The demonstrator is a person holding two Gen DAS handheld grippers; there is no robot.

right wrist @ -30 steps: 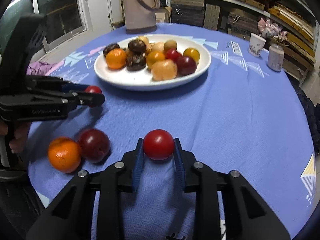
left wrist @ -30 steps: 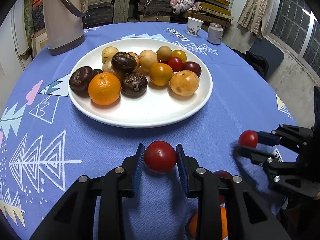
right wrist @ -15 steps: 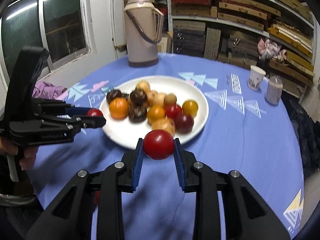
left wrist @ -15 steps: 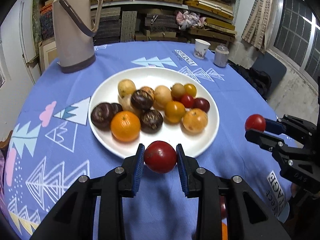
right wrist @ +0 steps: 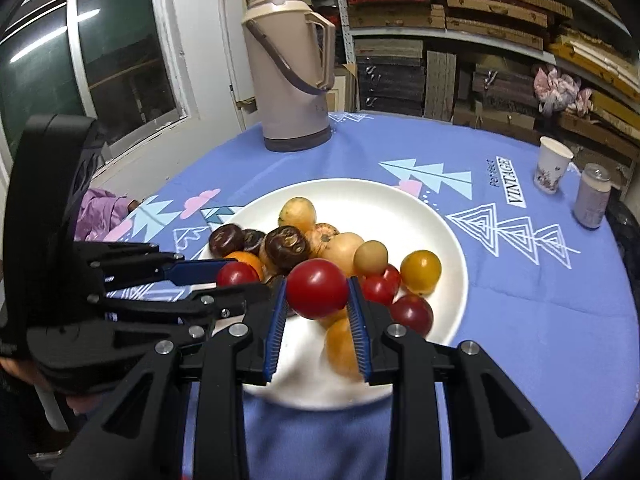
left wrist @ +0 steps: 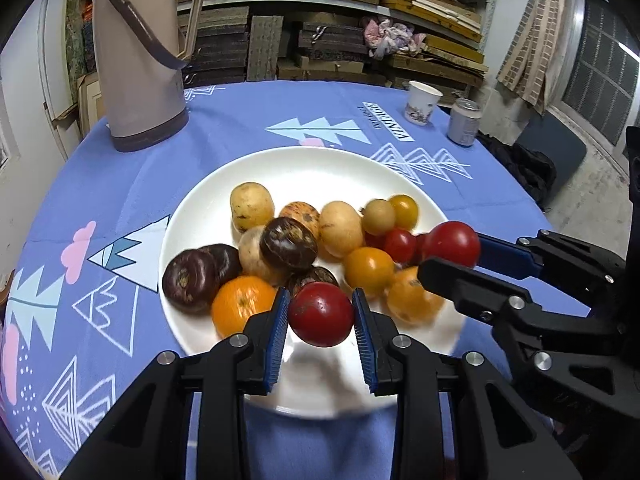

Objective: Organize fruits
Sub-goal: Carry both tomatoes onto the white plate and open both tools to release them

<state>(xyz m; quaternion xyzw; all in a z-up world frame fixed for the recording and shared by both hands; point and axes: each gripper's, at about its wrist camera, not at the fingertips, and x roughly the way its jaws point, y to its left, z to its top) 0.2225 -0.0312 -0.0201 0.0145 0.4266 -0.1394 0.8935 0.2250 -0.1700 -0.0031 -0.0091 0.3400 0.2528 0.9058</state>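
A white plate point(left wrist: 304, 168) on the blue tablecloth holds several fruits: an orange point(left wrist: 242, 306), dark purple ones, yellow ones and small red ones. My left gripper point(left wrist: 321, 307) is shut on a red tomato point(left wrist: 320, 322) above the plate's near rim. My right gripper point(right wrist: 317, 280) is shut on another red tomato point(right wrist: 317, 294) above the plate's point(right wrist: 400, 208) near side. In the left wrist view the right gripper point(left wrist: 452, 254) and its tomato point(left wrist: 454, 242) hover over the plate's right part. In the right wrist view the left gripper point(right wrist: 239, 279) and its tomato point(right wrist: 236, 274) are just to the left.
A tall beige thermos jug point(left wrist: 140, 64) stands at the back left of the round table. A paper cup point(left wrist: 422, 102) and a small can point(left wrist: 464, 122) stand at the back right. Shelves of stacked boards lie behind, a window point(right wrist: 80, 72) to the left.
Both grippers rose and moved forward with their tomatoes, from above the cloth at the table's front to over the plate's near side. The fruits on the front cloth left view.
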